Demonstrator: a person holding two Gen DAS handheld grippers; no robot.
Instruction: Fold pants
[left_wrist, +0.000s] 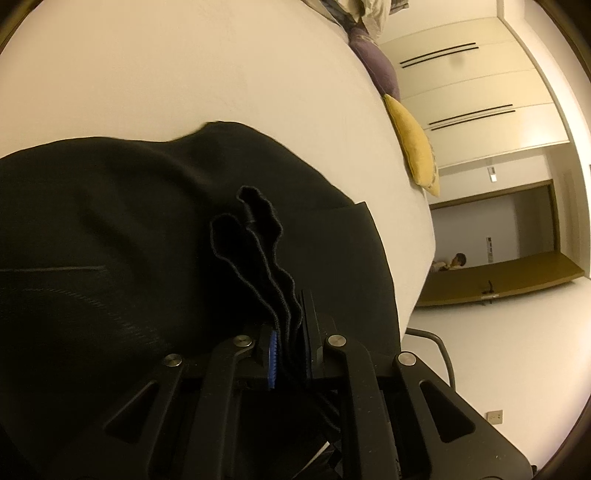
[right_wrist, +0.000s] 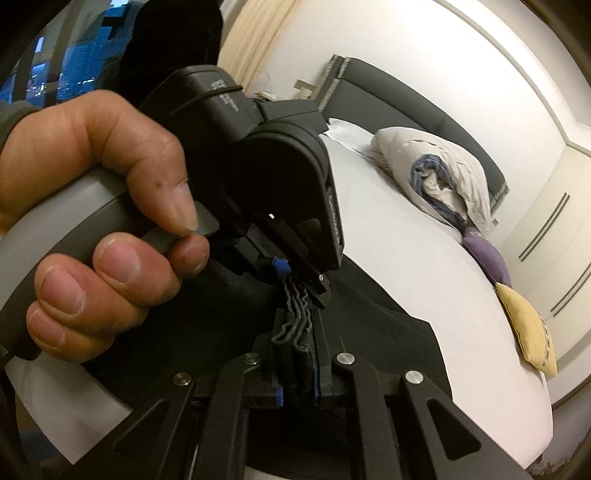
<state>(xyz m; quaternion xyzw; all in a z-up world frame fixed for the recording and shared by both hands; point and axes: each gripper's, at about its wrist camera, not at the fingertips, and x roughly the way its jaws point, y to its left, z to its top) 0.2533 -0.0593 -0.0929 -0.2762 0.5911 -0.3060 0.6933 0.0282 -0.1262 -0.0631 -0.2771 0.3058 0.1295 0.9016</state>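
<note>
We have the black pants (left_wrist: 110, 229) spread on the white bed (left_wrist: 184, 74), a bunched hem edge pinched in both the left gripper (left_wrist: 290, 354) and right gripper (right_wrist: 297, 373), held close together. The cloth looks soft, light and limp; it will sag toward six o'clock, so we judge hems and waistband the best holds.
</note>
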